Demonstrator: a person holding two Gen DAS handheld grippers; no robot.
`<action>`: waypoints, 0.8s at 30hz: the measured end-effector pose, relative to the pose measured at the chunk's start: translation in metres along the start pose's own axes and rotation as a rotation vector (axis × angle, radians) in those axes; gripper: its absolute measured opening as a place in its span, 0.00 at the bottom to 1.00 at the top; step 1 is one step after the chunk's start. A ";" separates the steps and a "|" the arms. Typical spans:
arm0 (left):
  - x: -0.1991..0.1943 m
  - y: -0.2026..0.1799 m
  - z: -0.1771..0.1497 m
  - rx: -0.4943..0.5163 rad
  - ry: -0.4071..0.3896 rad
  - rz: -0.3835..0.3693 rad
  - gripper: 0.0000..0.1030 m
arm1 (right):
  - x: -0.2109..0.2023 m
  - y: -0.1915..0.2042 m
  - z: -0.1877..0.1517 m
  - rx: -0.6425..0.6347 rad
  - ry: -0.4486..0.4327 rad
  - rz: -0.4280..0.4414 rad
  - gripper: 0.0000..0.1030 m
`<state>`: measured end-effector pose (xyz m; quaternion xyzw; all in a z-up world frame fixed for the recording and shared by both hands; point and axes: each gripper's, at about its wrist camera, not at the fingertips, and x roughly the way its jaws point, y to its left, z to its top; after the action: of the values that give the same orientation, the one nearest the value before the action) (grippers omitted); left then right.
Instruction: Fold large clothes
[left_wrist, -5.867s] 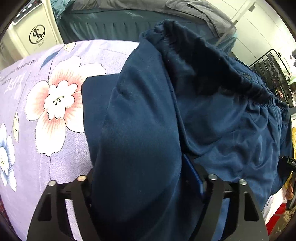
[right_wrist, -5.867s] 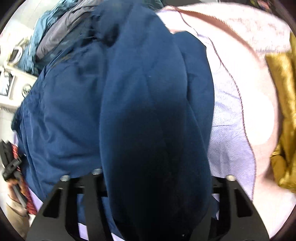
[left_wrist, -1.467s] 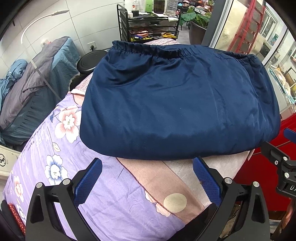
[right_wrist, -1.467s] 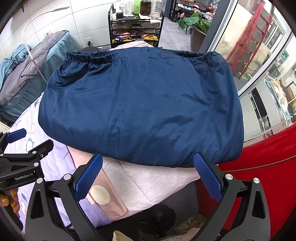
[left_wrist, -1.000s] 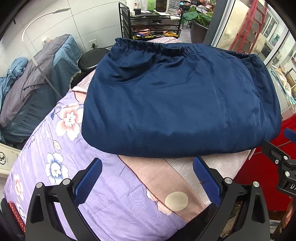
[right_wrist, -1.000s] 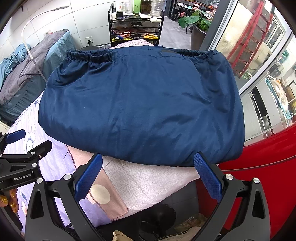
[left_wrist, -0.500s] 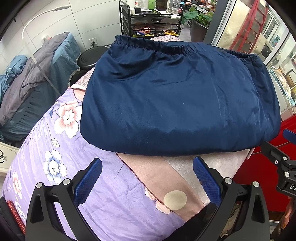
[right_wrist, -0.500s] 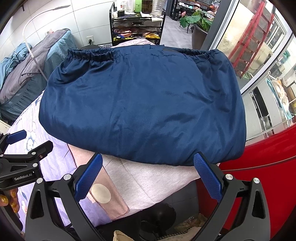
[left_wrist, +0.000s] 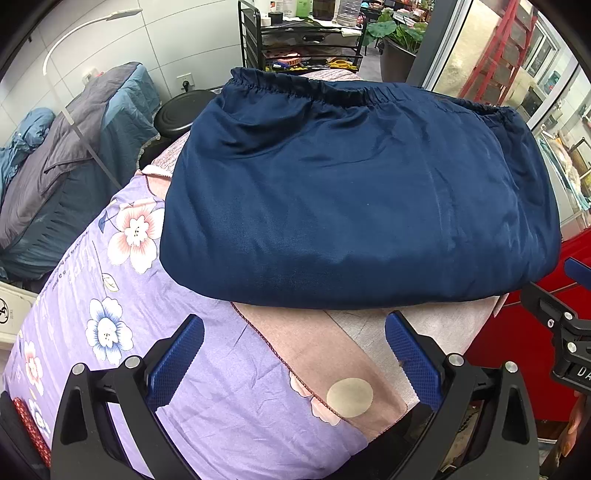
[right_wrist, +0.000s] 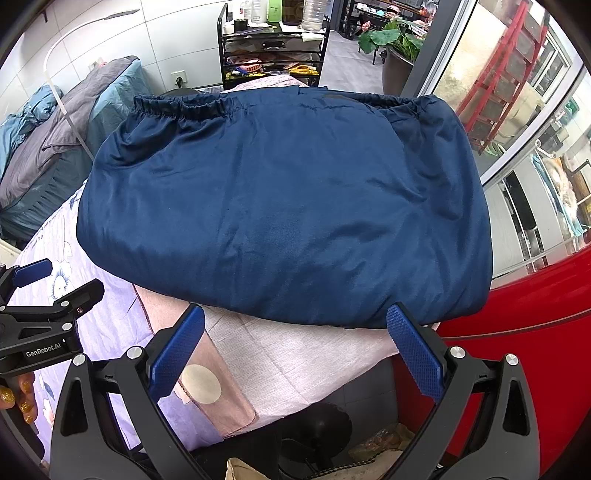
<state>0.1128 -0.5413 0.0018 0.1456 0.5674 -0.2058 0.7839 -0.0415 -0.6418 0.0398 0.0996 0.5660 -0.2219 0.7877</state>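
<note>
Navy garment (left_wrist: 354, 206) lies folded on worktop (left_wrist: 221, 369), elastic hem at far edge.
Left tongs (left_wrist: 293, 354) and right tongs (right_wrist: 295, 345) both apart, empty, just short of near fold.
Judgement: fold done, or one halving left: grip near edge, carry over.

Floral purple bedsheet (left_wrist: 207, 373), black shelf cart (right_wrist: 271, 44), potted plant (right_wrist: 391, 40), grey bedding pile (left_wrist: 66, 158).

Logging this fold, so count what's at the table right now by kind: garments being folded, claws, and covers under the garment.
Navy garment: 1
Claws: 2, left claw and right claw
Floral cover: 1
Total: 4
</note>
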 end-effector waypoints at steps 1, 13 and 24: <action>0.000 0.000 0.001 0.000 -0.001 0.000 0.94 | 0.000 0.000 0.000 0.000 -0.001 0.000 0.95; 0.001 -0.006 0.000 0.035 0.009 0.010 0.94 | 0.004 0.000 0.002 -0.009 0.003 0.005 0.95; 0.003 -0.006 0.002 0.042 0.014 0.034 0.94 | 0.004 0.000 0.003 -0.009 0.005 0.005 0.95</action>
<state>0.1120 -0.5482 0.0000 0.1733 0.5659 -0.2032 0.7800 -0.0377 -0.6437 0.0366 0.0980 0.5688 -0.2172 0.7872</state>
